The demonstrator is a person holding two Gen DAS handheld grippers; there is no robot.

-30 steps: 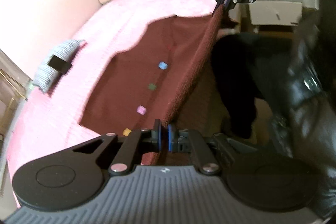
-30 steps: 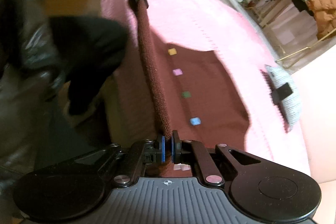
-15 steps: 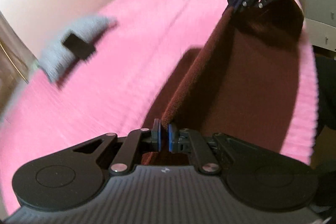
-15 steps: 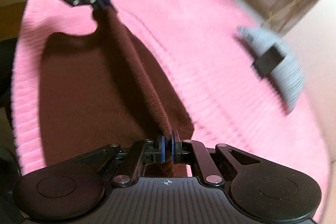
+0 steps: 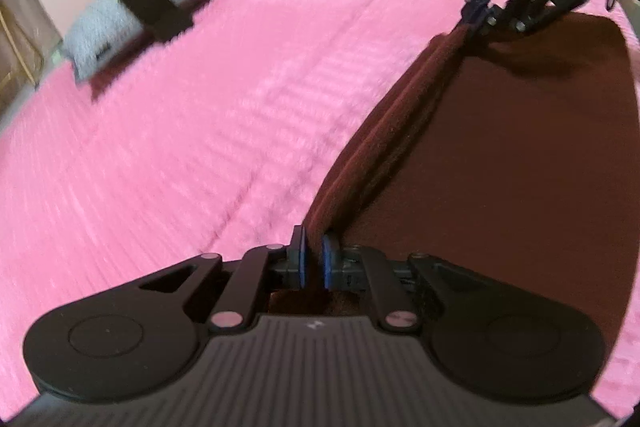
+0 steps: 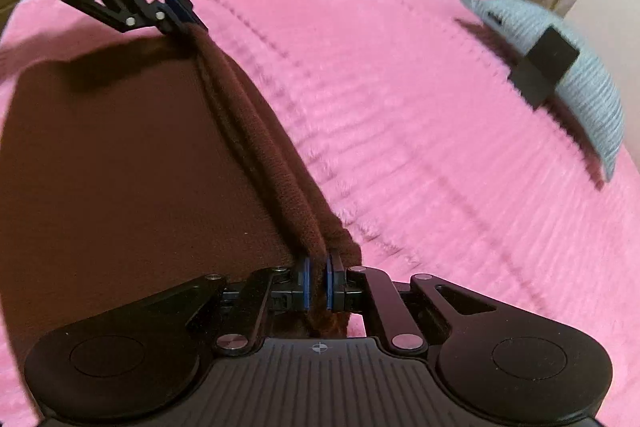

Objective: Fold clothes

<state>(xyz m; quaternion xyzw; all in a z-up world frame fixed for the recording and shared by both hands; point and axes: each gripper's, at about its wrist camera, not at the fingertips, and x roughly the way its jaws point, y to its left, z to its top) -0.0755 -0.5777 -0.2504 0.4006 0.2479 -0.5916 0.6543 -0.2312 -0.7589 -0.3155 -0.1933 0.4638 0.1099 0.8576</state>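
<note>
Left wrist view is showing the left claw (image 5: 312, 255) at one end of a doubled hem of the dark red garment (image 5: 520, 187), with the right claw (image 5: 480, 15) at the far end of the same edge. The garment is lying on the pink bed cover (image 5: 200, 147), its bulk spread flat to one side and the held edge running taut between the two claws.

The left claw's jaws have just been opening a little; cloth is sitting between them, but a narrow gap is showing at the pads, so the grip appears to be loosening, though blur makes this hard to confirm. In the right wrist view the right claw (image 6: 316, 283) is pinching the hem between its pads, clamped on the garment (image 6: 120, 167). The left claw (image 6: 176, 11) is appearing there at the far end of the edge.

Assessment: one fold is looking largely laid, since two layers are showing along the held edge. Release of both corners, smoothing, and any further folds are remaining. A grey knitted piece (image 6: 568, 75) with a black block on it is lying apart and untouched.
</note>
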